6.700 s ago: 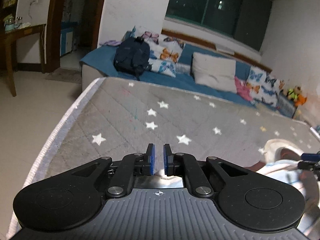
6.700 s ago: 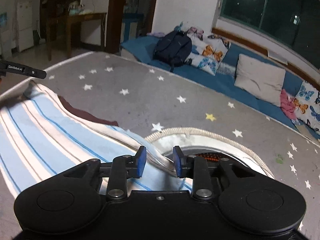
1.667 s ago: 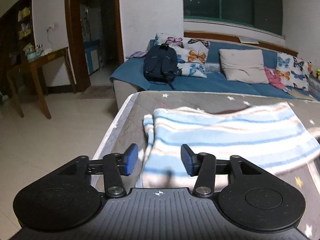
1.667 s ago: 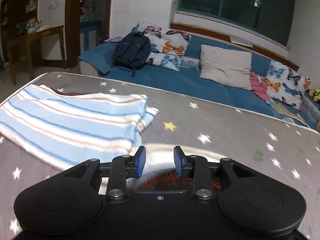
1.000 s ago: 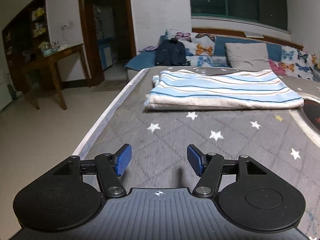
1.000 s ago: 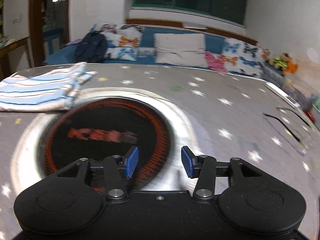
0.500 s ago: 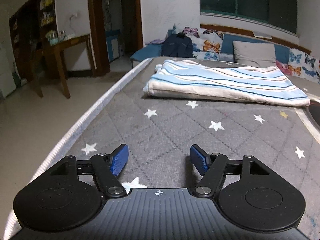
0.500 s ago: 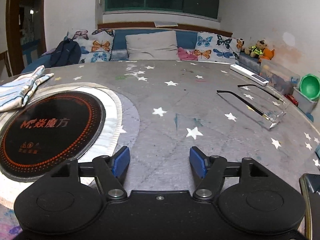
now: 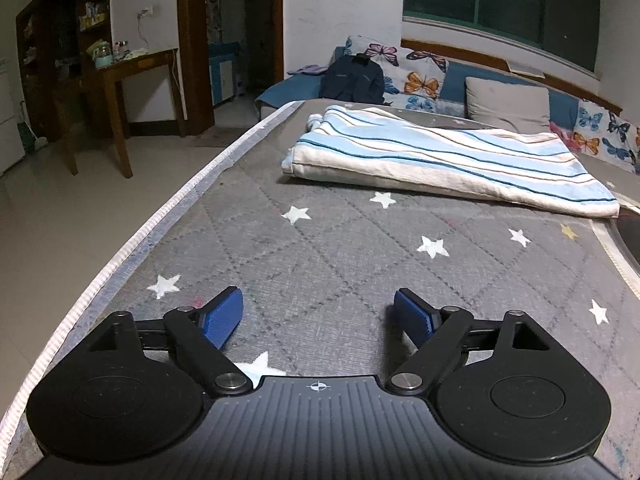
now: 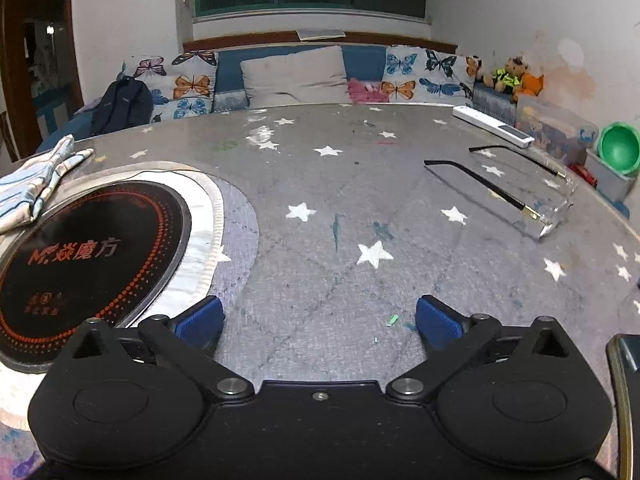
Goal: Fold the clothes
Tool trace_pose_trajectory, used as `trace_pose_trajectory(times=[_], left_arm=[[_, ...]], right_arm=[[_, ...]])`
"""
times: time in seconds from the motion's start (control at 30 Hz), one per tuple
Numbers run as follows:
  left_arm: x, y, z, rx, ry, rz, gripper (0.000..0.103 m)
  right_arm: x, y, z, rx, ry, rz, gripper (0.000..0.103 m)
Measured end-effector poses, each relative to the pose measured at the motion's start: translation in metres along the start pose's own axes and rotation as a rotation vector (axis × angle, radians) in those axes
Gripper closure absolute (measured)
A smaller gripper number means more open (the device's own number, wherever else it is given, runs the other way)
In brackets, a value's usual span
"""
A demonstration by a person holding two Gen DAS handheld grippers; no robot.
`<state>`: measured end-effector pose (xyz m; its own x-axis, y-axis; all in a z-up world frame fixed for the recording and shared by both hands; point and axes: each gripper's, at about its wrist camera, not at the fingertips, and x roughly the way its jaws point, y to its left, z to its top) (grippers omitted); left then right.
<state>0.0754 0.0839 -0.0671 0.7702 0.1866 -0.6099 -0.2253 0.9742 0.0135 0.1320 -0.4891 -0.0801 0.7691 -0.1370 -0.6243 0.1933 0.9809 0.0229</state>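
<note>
Both grippers empty, jaws spread wide. Striped garment (image 9: 436, 160) lies folded on the star-print table cover (image 9: 320, 264), well ahead of the left gripper (image 9: 319, 316) and slightly right of its fingers, long axis running across the view. From the right gripper (image 10: 319, 322) it sits far off left (image 10: 36, 184), beyond the induction cooktop (image 10: 80, 256). Left hand is nearer for any further fold.

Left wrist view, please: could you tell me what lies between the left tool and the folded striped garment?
Only bare grey star-printed cover separates the open left tool from the garment.
</note>
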Motion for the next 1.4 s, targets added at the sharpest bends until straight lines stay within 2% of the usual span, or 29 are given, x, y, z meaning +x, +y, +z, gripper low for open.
trace_pose_trajectory(times=[0.47,1.4], left_arm=[[0.0036,-0.0004,0.0008,-0.011,0.023,0.022,0.000],[0.0033,0.0034,0.0002,-0.013,0.024,0.023,0.000]], right_arm=[[-0.0032,-0.0006,-0.0017,0.003,0.003,0.003,0.000],[0.0013,0.0019,0.0006,0.004,0.004,0.004,0.000]])
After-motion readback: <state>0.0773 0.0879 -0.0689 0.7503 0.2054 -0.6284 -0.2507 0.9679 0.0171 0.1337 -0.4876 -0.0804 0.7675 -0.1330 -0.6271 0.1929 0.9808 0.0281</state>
